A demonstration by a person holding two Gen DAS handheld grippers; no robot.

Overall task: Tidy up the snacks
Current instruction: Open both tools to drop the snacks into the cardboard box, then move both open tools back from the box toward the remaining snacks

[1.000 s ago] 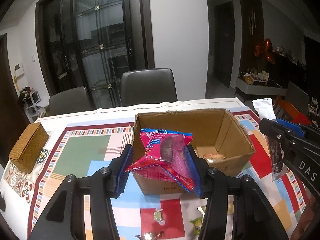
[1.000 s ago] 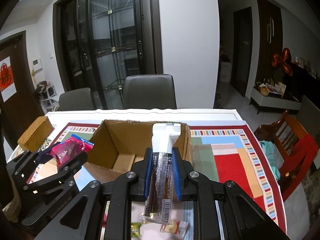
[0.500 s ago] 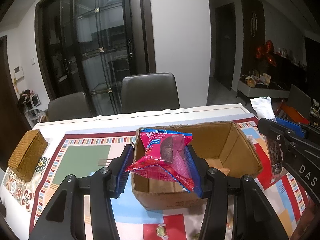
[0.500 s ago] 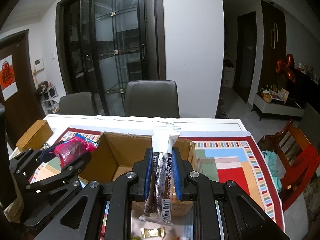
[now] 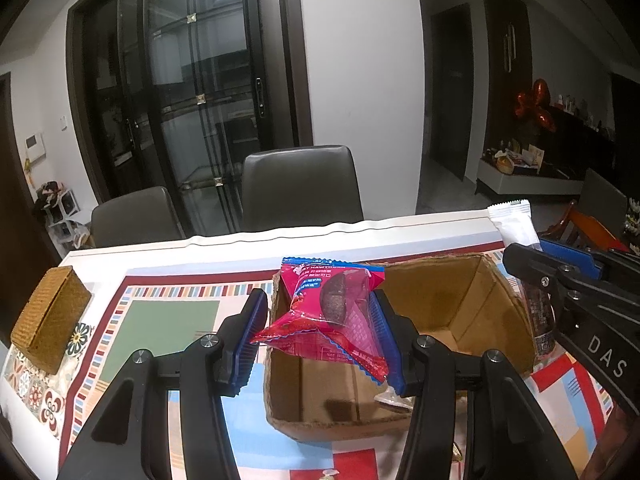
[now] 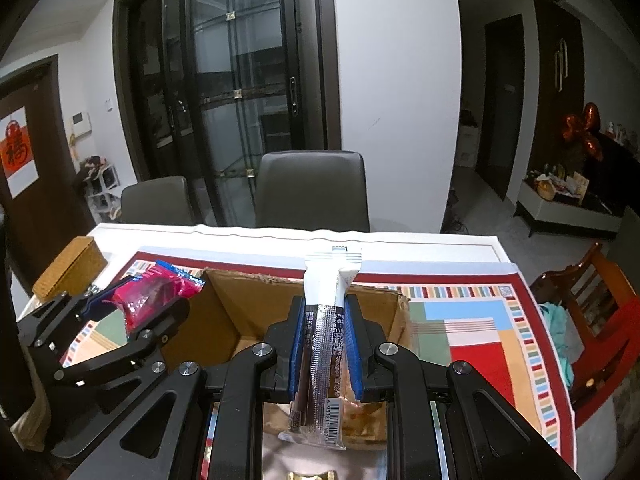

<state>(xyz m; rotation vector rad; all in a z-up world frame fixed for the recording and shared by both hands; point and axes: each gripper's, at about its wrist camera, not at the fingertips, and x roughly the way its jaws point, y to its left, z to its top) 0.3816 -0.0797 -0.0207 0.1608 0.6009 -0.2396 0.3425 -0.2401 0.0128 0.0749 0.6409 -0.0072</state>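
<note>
Over box (image 5: 452,308), packet (image 5: 336,312) in claw (image 5: 318,334)

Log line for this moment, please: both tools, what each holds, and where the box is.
left tool: shut on red snack packet | right tool: shut on white-and-dark snack stick | cardboard box: open, below both

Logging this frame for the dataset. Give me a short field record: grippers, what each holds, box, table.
left gripper: shut on red packet, held above the box's near-left corner
right gripper: shut on long bar, upright, white end up
box: cardboard, open top, on the table, something pale inside at the bottom
table: patterned cloth, woven box at the left edge, small wrapped sweets near the front edge
chairs: two, at the far side
</note>
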